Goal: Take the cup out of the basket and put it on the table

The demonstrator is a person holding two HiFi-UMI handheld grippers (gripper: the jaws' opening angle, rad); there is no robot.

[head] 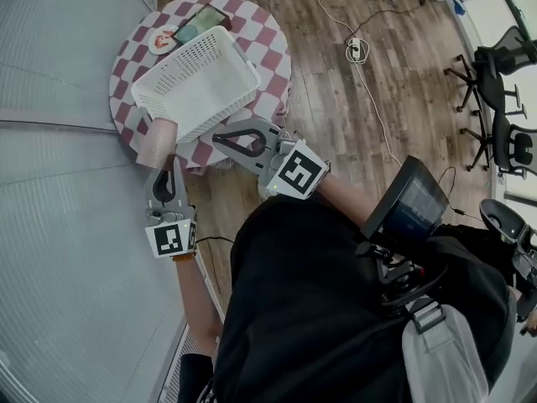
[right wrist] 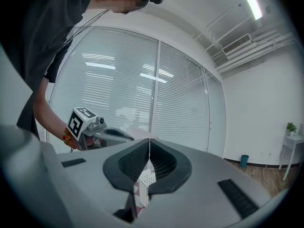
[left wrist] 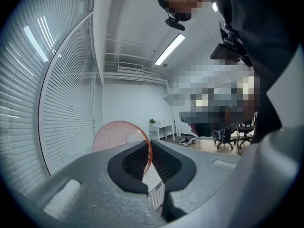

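A pink ribbed cup (head: 157,141) hangs at the near left edge of the round checkered table (head: 273,57), just outside the white perforated basket (head: 197,78). My left gripper (head: 162,168) is shut on the cup's wall. In the left gripper view the cup (left wrist: 118,134) has its rim clamped between the pads of the left gripper (left wrist: 151,151). My right gripper (head: 220,139) is at the basket's near corner, jaws together. In the right gripper view the right gripper (right wrist: 149,144) has nothing visibly between its tips, and the basket (right wrist: 142,184) shows below them.
A dark phone-like slab (head: 201,22) and a small round item (head: 161,40) lie on the table behind the basket. Window blinds (head: 59,99) run along the left. A cable and power strip (head: 357,50) lie on the wooden floor, with office chairs (head: 503,99) at the right.
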